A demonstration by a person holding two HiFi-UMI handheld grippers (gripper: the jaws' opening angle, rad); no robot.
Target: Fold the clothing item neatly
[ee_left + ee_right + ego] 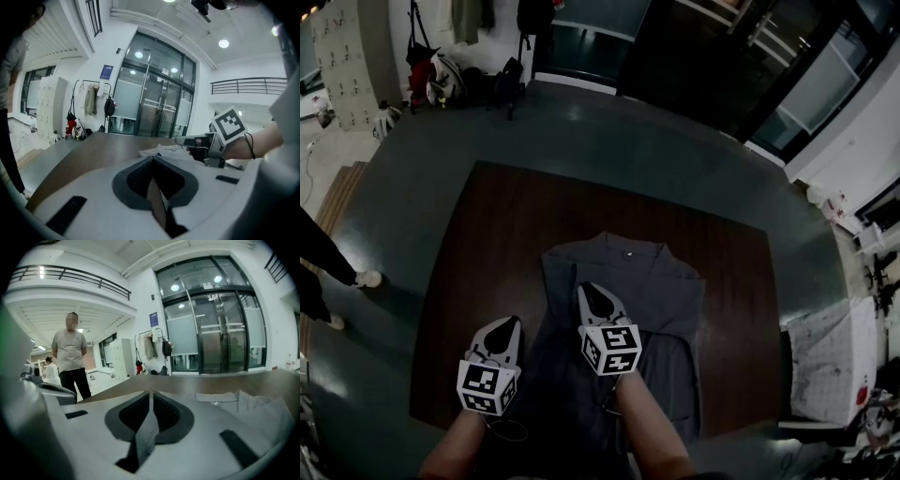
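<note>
A grey shirt [666, 300] lies on the brown table [487, 234], collar at the far end and its near part reaching the table's front edge. My right gripper [586, 287] hovers over the shirt's left half. In the right gripper view its jaws [151, 393] are closed on a grey strip of the shirt's cloth, and the rest of the shirt [253, 404] lies to the right. My left gripper [508, 322] is beside the shirt's left edge. Its jaws [152, 159] are shut, with no cloth visible between them. The left gripper view also shows the right gripper [187, 139] above the shirt [159, 150].
A person [70, 357] stands left of the table; their legs [328, 262] show at the head view's left edge. Bags [431, 75] sit by the far wall. A white surface with clutter [830, 361] stands to the table's right.
</note>
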